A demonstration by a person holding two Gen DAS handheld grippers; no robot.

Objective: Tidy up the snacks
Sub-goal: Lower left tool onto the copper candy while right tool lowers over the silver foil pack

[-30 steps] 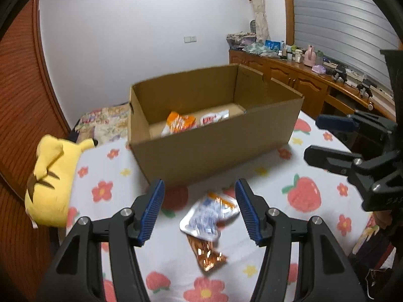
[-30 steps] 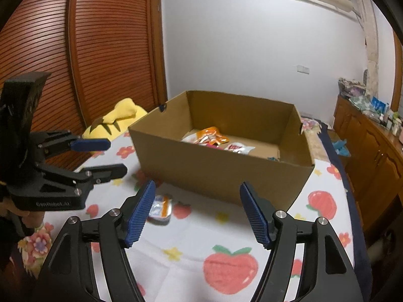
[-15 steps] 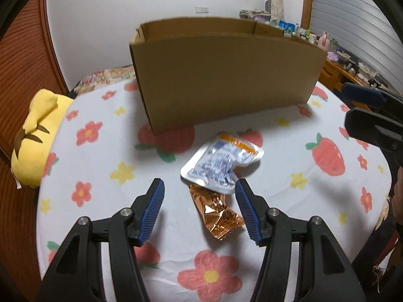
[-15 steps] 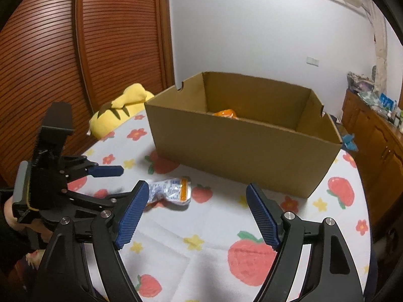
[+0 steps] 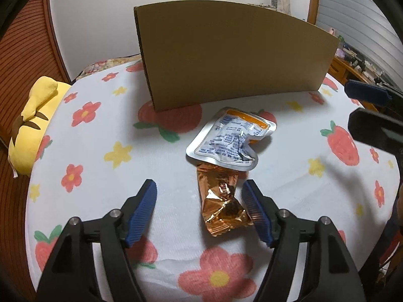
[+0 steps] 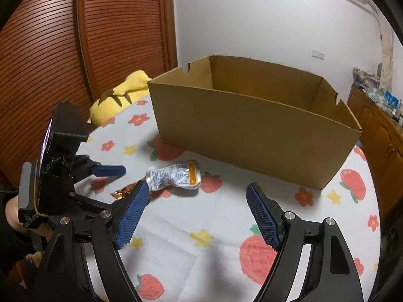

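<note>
A crumpled copper foil snack wrapper (image 5: 221, 203) lies on the flowered tablecloth between the pads of my open left gripper (image 5: 200, 196), close to the right pad. A silver snack pouch with blue print and an orange band (image 5: 231, 141) overlaps its far end; the pouch also shows in the right wrist view (image 6: 173, 176). The open cardboard box (image 6: 252, 130) stands just behind them; its inside is hidden. My right gripper (image 6: 199, 201) is open and empty, above the cloth right of the snacks. The left gripper also shows in the right wrist view (image 6: 110, 176).
A yellow plush toy (image 5: 32, 123) lies at the table's left edge. The round table (image 6: 226, 226) carries a white cloth with strawberries and flowers. A wooden cabinet with clutter (image 6: 377, 125) stands at the right, a slatted wooden door (image 6: 63, 50) at the left.
My left gripper has come down and forward to the foil wrapper, which now lies between its pads. My right gripper has lowered toward the cloth. The box's inside is no longer visible.
</note>
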